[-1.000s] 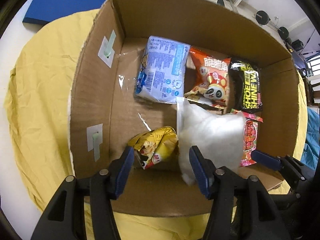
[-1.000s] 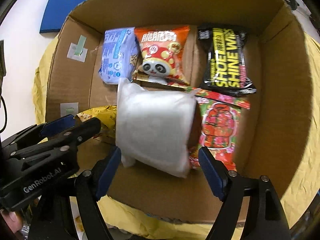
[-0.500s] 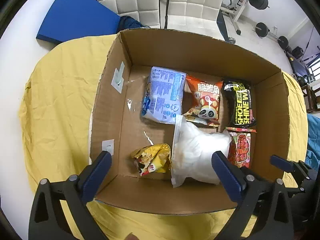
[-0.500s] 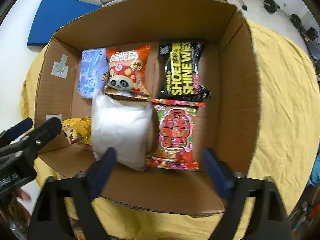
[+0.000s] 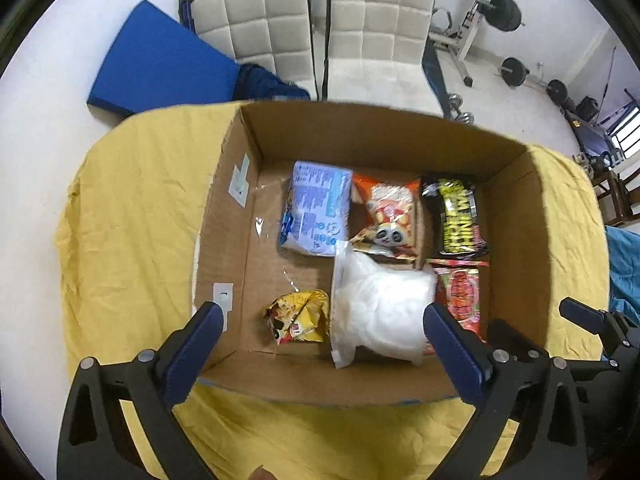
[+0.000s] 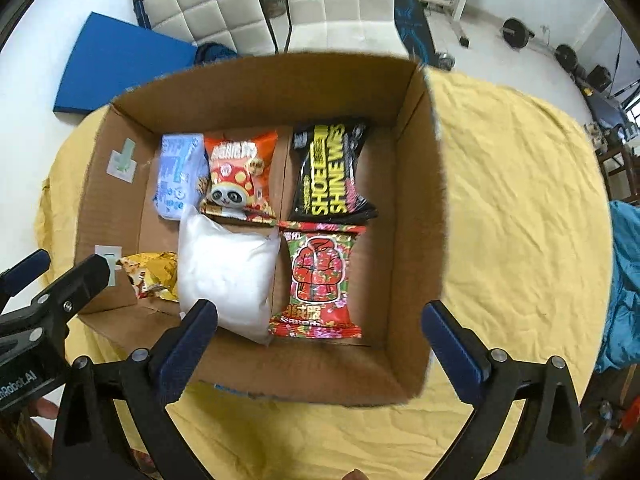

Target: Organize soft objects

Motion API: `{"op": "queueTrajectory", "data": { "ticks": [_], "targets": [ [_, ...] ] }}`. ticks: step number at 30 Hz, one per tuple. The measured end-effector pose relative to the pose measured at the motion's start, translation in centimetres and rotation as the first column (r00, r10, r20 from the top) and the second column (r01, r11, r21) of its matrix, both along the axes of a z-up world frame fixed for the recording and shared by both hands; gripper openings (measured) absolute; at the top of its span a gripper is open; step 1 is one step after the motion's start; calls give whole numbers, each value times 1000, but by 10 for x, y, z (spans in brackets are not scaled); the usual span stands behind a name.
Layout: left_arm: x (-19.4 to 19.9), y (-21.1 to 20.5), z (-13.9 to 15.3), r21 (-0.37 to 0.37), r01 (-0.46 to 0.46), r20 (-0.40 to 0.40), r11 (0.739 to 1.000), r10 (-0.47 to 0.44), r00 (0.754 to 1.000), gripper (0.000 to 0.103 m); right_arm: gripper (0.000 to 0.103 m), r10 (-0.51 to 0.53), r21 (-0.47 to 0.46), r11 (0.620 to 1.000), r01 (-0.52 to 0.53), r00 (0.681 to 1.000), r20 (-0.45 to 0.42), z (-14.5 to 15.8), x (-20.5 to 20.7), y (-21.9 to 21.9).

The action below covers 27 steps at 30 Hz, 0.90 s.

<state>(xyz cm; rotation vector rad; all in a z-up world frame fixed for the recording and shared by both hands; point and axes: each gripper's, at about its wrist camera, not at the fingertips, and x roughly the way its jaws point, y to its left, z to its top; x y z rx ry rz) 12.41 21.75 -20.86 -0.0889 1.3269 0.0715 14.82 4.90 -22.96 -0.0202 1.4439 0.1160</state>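
- The left tool (image 5: 320, 340) hung over the near wall of the cardboard box (image 5: 376, 136), its fingers spread wide and gripping nothing.
- The box stood on a worktop draped in a yellow cloth (image 5: 132, 216).
- At the box's near left lay a crumpled yellow snack bag (image 5: 298, 316), with a white padded pouch (image 5: 380, 308) just beside it on the right.
- Behind them lay a pale blue packet (image 5: 316, 212), then an orange panda snack bag (image 6: 240, 172) whose near edge touched the white pouch.
- Further right, a black shoe shine wipes pack (image 6: 332, 172) lay at the back, and a red floral packet (image 6: 318, 280) lay in front of it, their edges meeting.
- The right tool (image 6: 316, 344) hovered above the box's near right part, its fingers likewise spread wide and empty.
- Beyond the worktop, a blue mat (image 6: 120, 60) and two white padded chairs (image 5: 316, 28) stood on the floor.
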Motion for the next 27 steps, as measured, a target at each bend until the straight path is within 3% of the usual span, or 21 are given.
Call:
{"op": "queueTrajectory", "data": {
  "ticks": [17,20,27],
  "targets": [
    [-79,-26,150,10,-12,235,1000,9,972,103,103,-55,67,997,42,978,203,162,-81,-52],
    [-93,-31,166,39,-25,238,999,15,971,103,103,-46,62,998,32,971,236,187,-98,-54],
    [-120,-32,188,31,-38,241,999,29,970,103,103,-42,72,997,22,953,299,234,-132,-56]
  ]
}}
